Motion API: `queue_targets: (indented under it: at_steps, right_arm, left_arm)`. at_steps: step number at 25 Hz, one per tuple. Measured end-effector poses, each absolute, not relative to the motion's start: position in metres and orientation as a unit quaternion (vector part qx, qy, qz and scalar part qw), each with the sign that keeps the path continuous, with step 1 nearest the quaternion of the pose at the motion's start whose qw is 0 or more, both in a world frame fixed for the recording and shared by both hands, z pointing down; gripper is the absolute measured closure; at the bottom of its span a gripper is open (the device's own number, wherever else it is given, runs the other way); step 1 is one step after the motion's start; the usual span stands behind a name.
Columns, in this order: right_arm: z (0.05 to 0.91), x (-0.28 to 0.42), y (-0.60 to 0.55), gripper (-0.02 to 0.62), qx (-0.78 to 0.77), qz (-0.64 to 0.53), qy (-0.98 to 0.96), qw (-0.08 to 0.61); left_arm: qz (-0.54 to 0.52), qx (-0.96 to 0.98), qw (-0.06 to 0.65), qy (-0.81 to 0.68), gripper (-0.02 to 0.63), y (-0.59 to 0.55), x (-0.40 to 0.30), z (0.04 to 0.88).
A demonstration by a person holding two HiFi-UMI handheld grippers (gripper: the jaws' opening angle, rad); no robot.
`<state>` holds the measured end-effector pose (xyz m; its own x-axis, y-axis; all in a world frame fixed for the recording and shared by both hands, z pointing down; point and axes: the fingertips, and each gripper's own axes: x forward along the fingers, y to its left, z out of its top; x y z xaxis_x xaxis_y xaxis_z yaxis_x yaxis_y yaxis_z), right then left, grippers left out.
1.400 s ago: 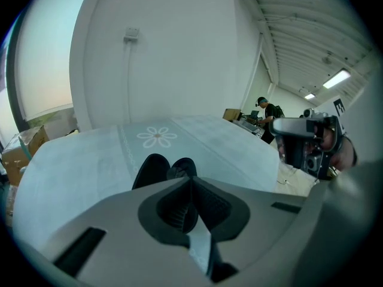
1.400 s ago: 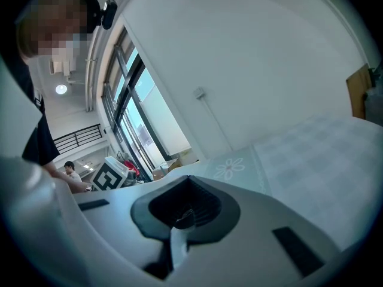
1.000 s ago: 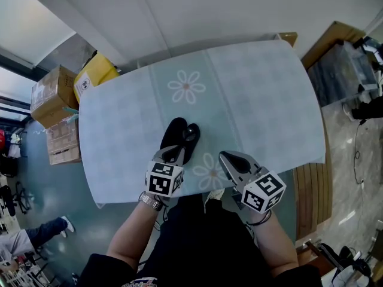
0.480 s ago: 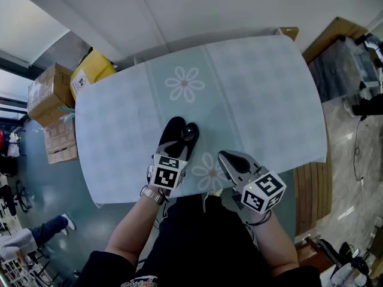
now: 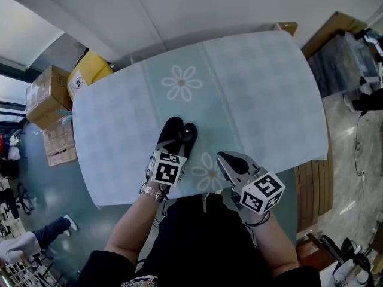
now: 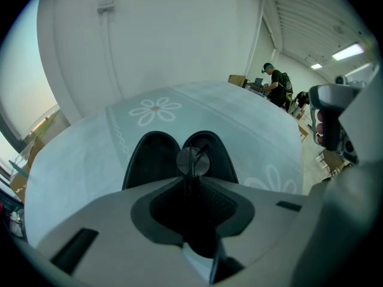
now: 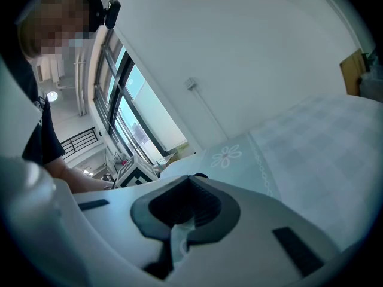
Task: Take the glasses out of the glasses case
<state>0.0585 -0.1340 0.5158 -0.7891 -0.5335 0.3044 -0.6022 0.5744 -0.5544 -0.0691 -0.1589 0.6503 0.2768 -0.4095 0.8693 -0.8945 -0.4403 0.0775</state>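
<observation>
Glasses [image 6: 192,161] sit at the very tip of the left tool [image 6: 190,178]. Its jaws are drawn together on them, so that only one round lens and a thin arm show past the tips. The rest of the frame is hidden, and I cannot tell whether it has lifted clear of the lining.

Directly behind, at 12 o'clock from that tool, the black glasses case [image 6: 149,157] lies open with its two shell halves side by side. In the head view the case's long axis runs from about 6 to 12 o'clock, in line with the left tool [image 5: 174,152] that reaches over its near end. The lens glints over the right-hand half [image 5: 187,134].

The right tool [image 7: 190,179] has its jaws together on nothing. In the head view it hangs at about 3 o'clock of the left one [image 5: 223,158], near the case but not touching it. The left is clearly the working hand.

My judgement is that the coming move is a straight lift up and back toward 6 o'clock, out of the shells. The near edge of the tabletop [image 5: 257,88] lies just behind both tools, so there is little margin that way. Toward 12 and 3 o'clock the cloth is bare and gives plenty of room to set the glasses down. The risk I see is a thin frame slipping from the pinch.
</observation>
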Motion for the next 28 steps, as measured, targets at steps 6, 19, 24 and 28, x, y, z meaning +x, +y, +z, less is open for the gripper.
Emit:
queue_targets:
  at_steps: [6,19,24,28]
  right_arm:
    - [0.517,0.055,-0.135,0.572,0.319,0.337,-0.885,0.051]
    - [0.520,0.056,-0.136,0.572,0.325,0.346,-0.879,0.046]
    - [0.519,0.057,-0.134,0.572,0.326,0.344,-0.879,0.044]
    - [0.515,0.058,-0.133,0.572,0.324,0.339,-0.882,0.041]
  left_arm:
    - [0.426,0.739,0.295,-0.431,0.522,-0.162,-0.067,0.653]
    - [0.438,0.733,0.286,-0.435,0.574,-0.167,-0.066,0.655]
    - [0.436,0.734,0.283,-0.438,0.575,-0.165,-0.069,0.653]
    - [0.425,0.737,0.274,-0.449,0.575,-0.166,-0.071,0.642]
